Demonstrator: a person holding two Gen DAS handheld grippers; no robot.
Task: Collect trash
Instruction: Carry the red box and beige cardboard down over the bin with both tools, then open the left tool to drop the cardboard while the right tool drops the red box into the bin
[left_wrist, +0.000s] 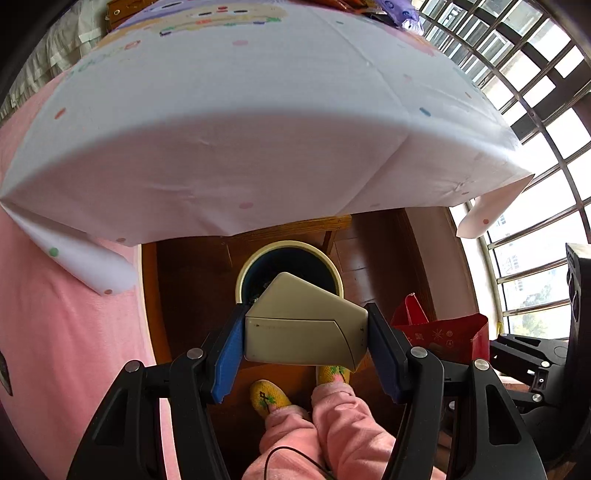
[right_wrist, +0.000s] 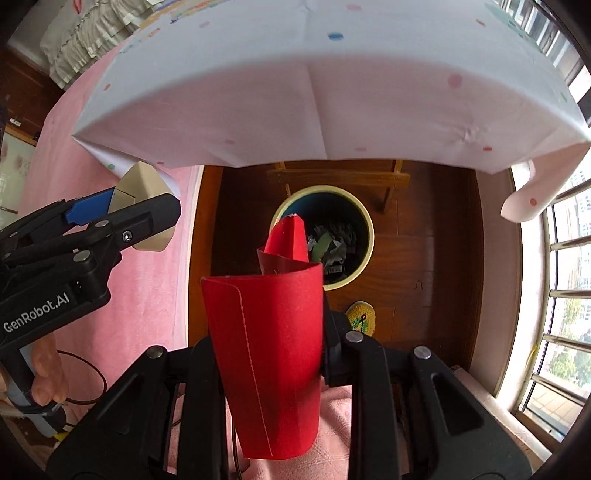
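Observation:
My left gripper (left_wrist: 304, 334) is shut on a beige carton box (left_wrist: 306, 325), held above the floor just short of a round cream-rimmed trash bin (left_wrist: 290, 247). It shows in the right wrist view too, at the left (right_wrist: 122, 218), with the box (right_wrist: 142, 188). My right gripper (right_wrist: 280, 354) is shut on a folded red paper envelope (right_wrist: 266, 354), which hides its fingers. The envelope's far end points over the bin (right_wrist: 364, 225), which holds crumpled trash (right_wrist: 328, 243). The red envelope also shows in the left wrist view (left_wrist: 443, 332).
A table under a white dotted cloth (left_wrist: 236, 140) overhangs the far side of the bin. A pink bed cover (left_wrist: 55, 332) lies at the left. A barred window (right_wrist: 565, 295) is at the right. My yellow slippers (left_wrist: 267, 397) stand on the wooden floor (right_wrist: 436, 251).

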